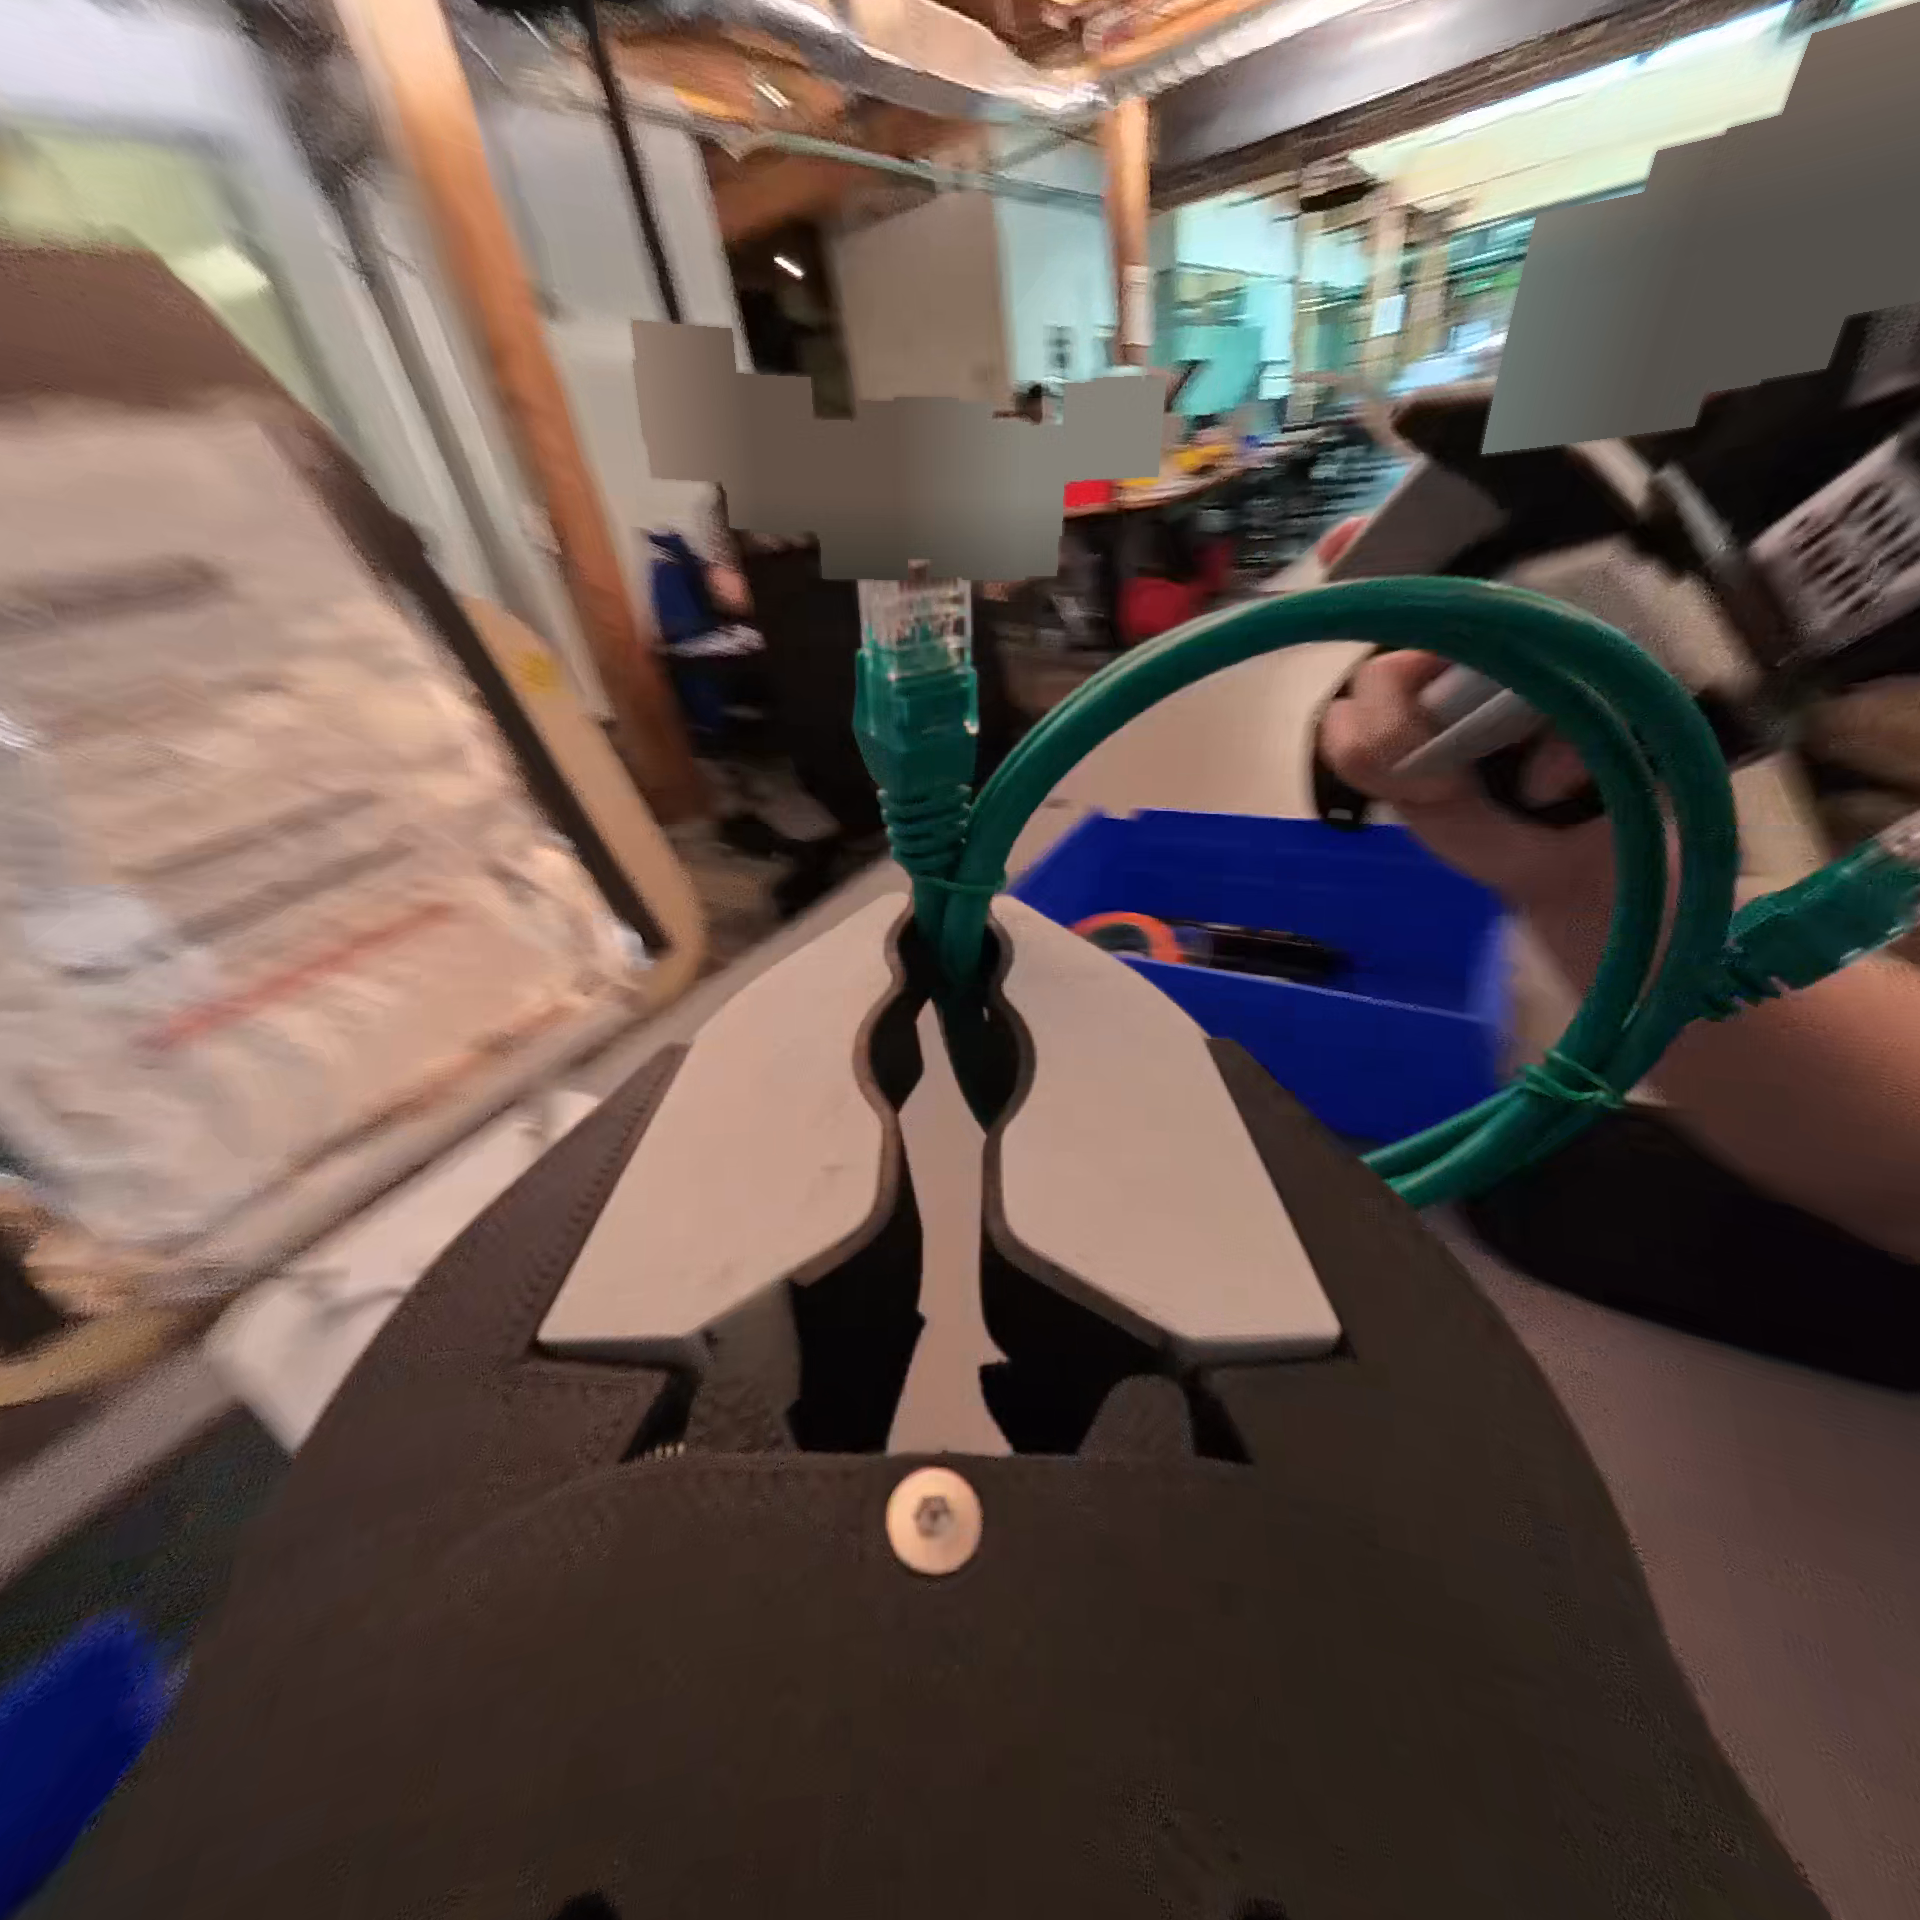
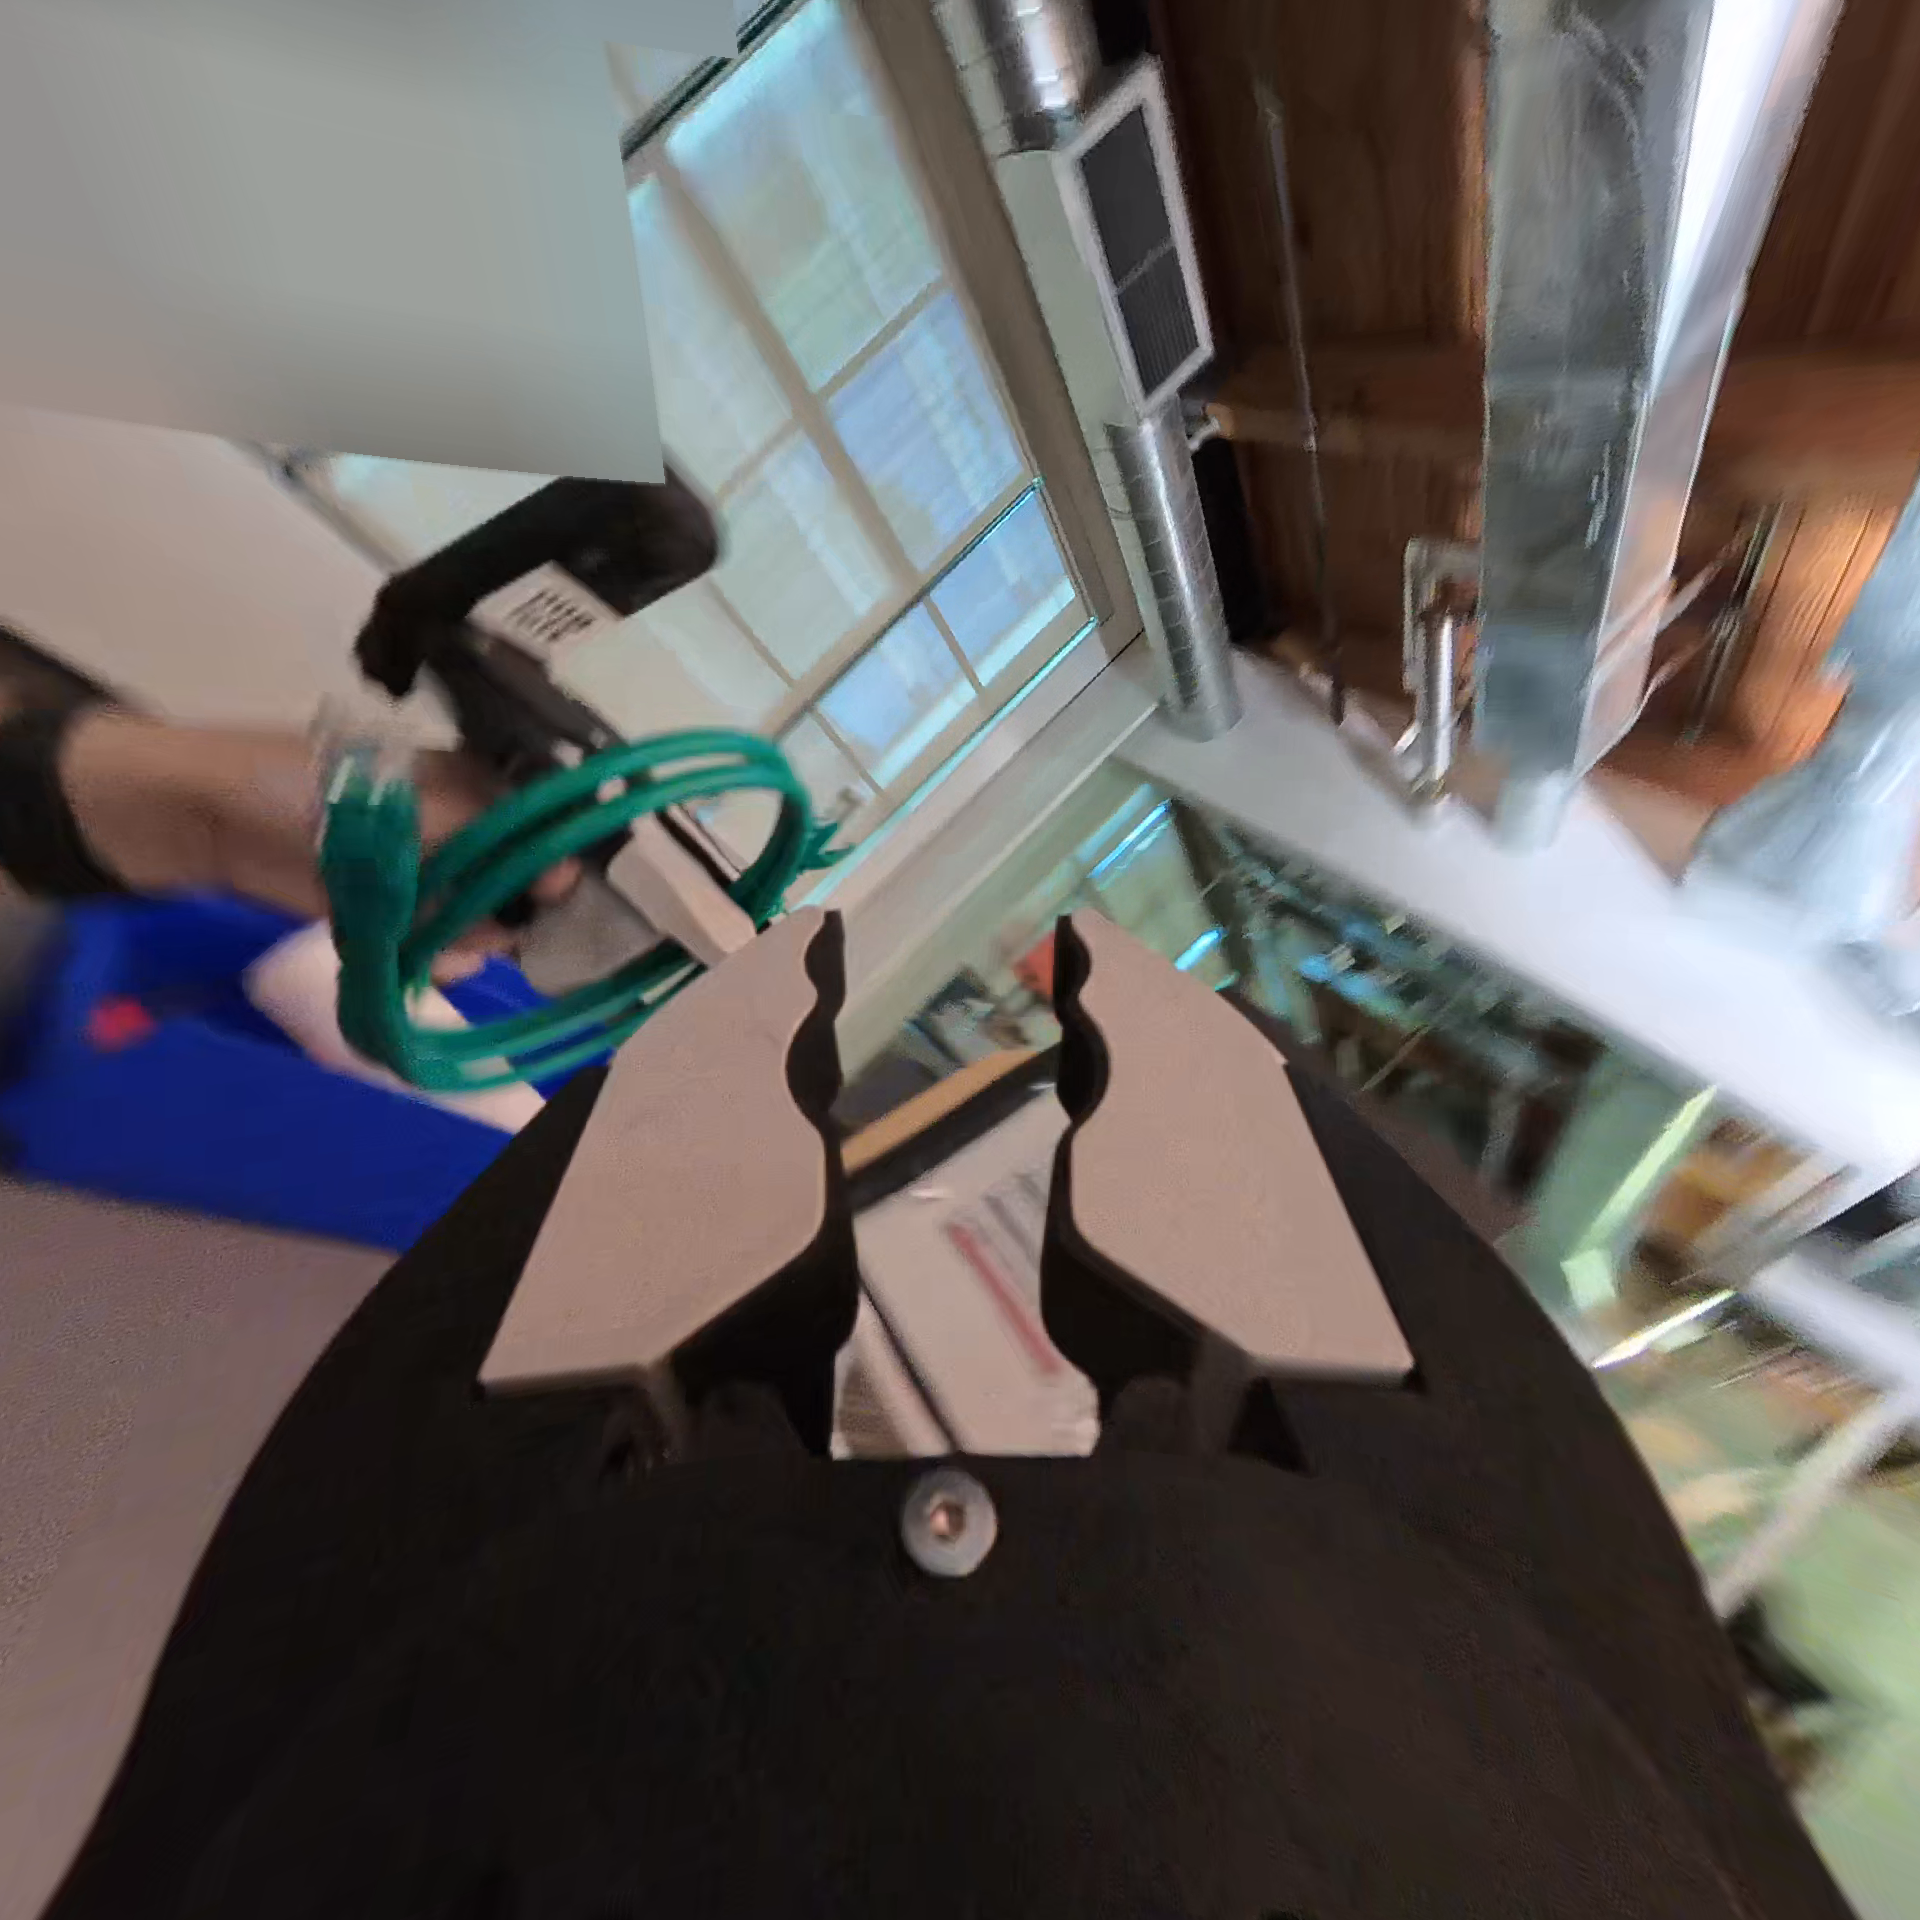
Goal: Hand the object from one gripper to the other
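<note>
Left wrist view: left tool (image 1: 948,940) clamps a coiled green Ethernet cable (image 1: 1621,748); right tool (image 2: 948,940), wide and empty, waits at three o'clock, handover pending.

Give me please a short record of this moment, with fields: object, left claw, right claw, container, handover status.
object: green network cable, coiled and tied, clear plug pointing up
left claw: left claw shut on the cable just under the plug
right claw: right claw open, holding nothing, apart from the cable
container: blue bin on the table behind the coil
handover status: not yet done; only the left claw holds the cable
</note>
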Action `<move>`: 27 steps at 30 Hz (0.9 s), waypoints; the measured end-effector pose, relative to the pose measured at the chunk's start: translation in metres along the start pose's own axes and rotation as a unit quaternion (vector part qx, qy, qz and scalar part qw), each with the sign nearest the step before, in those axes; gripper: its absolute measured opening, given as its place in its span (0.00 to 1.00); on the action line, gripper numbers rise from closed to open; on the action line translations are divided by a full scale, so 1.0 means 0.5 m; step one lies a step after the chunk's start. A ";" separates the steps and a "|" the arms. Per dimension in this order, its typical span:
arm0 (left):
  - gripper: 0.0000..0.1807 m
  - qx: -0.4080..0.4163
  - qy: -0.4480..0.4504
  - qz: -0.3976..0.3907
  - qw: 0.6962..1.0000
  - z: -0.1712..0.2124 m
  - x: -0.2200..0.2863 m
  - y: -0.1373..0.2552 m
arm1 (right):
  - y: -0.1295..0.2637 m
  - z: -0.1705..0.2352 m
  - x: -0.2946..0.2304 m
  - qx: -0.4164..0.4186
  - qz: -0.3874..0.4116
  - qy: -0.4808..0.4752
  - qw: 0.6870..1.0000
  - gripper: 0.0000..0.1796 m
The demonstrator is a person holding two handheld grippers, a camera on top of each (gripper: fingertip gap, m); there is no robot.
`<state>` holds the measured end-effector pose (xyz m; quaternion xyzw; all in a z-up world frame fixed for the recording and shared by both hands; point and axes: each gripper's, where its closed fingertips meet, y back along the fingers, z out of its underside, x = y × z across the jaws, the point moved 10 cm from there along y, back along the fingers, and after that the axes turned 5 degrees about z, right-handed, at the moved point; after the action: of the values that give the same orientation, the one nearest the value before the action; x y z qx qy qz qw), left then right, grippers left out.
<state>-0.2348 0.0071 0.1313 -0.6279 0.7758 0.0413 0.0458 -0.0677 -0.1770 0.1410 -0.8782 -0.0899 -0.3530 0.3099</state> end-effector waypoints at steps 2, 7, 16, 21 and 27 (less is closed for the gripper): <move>0.04 -0.006 0.080 0.070 0.994 0.010 -0.003 -0.012 | -0.005 -0.007 -0.044 -0.002 -0.022 0.128 0.991 0.22; 0.04 -0.053 0.176 0.143 0.973 0.044 -0.006 -0.041 | -0.031 -0.018 -0.116 -0.004 0.005 0.236 0.972 0.20; 0.05 -0.137 0.217 0.213 0.943 0.083 0.010 -0.078 | -0.032 -0.016 -0.113 -0.054 0.019 0.263 0.963 0.04; 0.27 -0.078 0.169 0.159 0.970 0.076 -0.009 -0.077 | -0.044 0.023 -0.055 -0.202 0.038 0.182 0.962 0.04; 0.30 -0.008 0.054 0.054 0.997 0.036 0.004 -0.046 | -0.042 0.122 -0.013 -0.415 0.051 0.154 0.895 0.04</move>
<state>-0.2122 0.0026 0.1130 -0.5867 0.8096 0.0159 -0.0038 -0.0461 -0.1228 0.1128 -0.8651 0.1589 -0.4725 -0.0551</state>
